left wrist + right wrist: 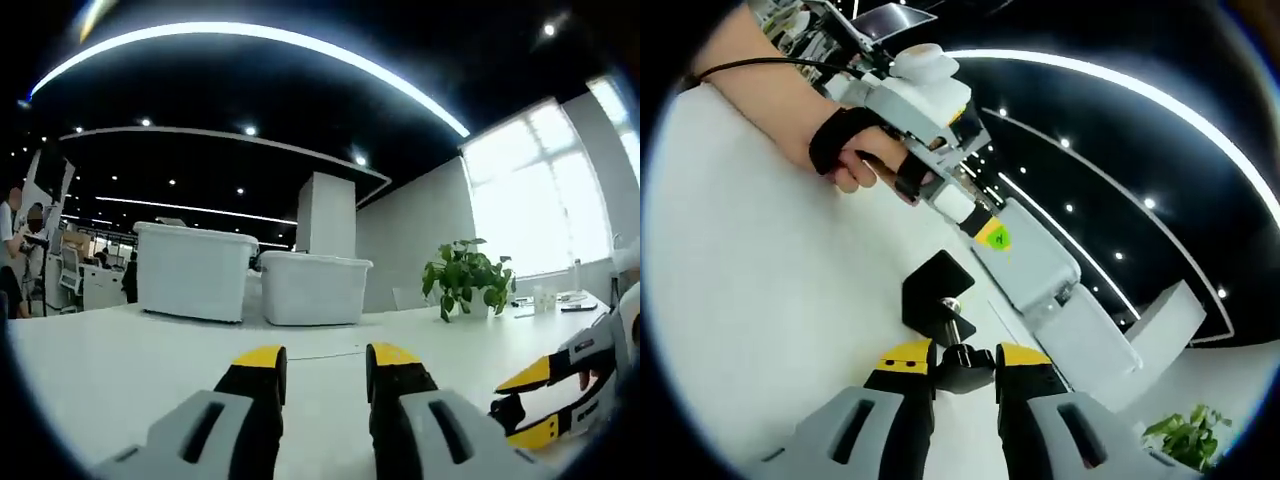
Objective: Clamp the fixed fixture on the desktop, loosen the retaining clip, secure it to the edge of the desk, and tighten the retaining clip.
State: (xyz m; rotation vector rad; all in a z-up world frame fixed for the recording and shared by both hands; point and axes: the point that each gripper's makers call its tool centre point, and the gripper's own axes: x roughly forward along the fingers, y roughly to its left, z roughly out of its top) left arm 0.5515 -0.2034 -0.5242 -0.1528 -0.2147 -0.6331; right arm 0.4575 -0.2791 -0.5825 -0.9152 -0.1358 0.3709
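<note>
In the right gripper view, the right gripper has its yellow-tipped jaws closed onto the knob of the black metal C-shaped clamp fixture, which lies on the white desk. The left gripper stands partly open, holding nothing, above the desk.

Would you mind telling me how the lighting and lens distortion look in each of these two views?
Left gripper view: the bright window is blown out, the long ceiling light strip bows into an arc, and the white desktop is evenly lit. Right gripper view: the scene is rolled, the light strip curves too, and the black clamp fixture stays sharp.
</note>
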